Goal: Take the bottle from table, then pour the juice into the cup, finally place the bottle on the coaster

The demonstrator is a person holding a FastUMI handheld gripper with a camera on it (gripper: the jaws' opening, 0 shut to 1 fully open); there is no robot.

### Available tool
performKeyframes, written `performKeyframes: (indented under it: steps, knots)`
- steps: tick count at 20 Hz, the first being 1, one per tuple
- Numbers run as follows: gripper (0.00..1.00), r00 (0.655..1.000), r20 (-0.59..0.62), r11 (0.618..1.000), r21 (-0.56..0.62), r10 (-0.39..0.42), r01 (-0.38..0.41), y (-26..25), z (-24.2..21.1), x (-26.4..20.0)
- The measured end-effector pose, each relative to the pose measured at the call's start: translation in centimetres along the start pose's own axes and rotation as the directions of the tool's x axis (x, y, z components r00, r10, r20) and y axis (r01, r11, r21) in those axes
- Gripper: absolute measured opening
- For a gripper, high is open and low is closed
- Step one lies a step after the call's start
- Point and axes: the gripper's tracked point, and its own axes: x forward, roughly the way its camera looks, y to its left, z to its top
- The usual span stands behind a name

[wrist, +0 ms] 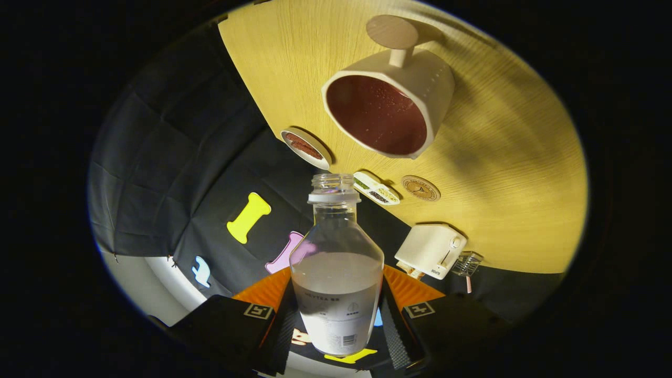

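My gripper is shut on a clear, uncapped bottle, one finger on each side of its lower body. The bottle is roughly half full of pale, milky liquid. Its open mouth points away from me toward the yellow wooden table, which looks strongly tilted in this view. Beyond the mouth and a little to the right stands a white cup that is dark red inside, with droplets on its inner wall. A round brown coaster lies on the table between the cup and a toaster.
A small dish of brown food and a divided dish sit near the table edge by the bottle mouth. A white toaster and a small wire basket stand right of the bottle. A round beige disc on a stem is behind the cup.
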Motion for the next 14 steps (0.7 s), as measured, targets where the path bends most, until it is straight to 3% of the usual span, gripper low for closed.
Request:
performKeyframes:
  steps: [4,8,11,14]
  knots:
    - [0.75,1.0,0.024,0.996,-0.087,-0.004,0.007,-0.5,0.9,-0.4]
    - [0.75,0.999,0.021,0.967,-0.25,-0.046,0.05,-1.6,0.9,-0.9]
    - [0.75,0.999,0.01,0.926,-0.374,-0.053,0.053,-1.8,0.3,-1.4]
    - [0.75,0.999,0.033,0.852,-0.521,-0.041,0.053,-2.3,0.2,-1.4]
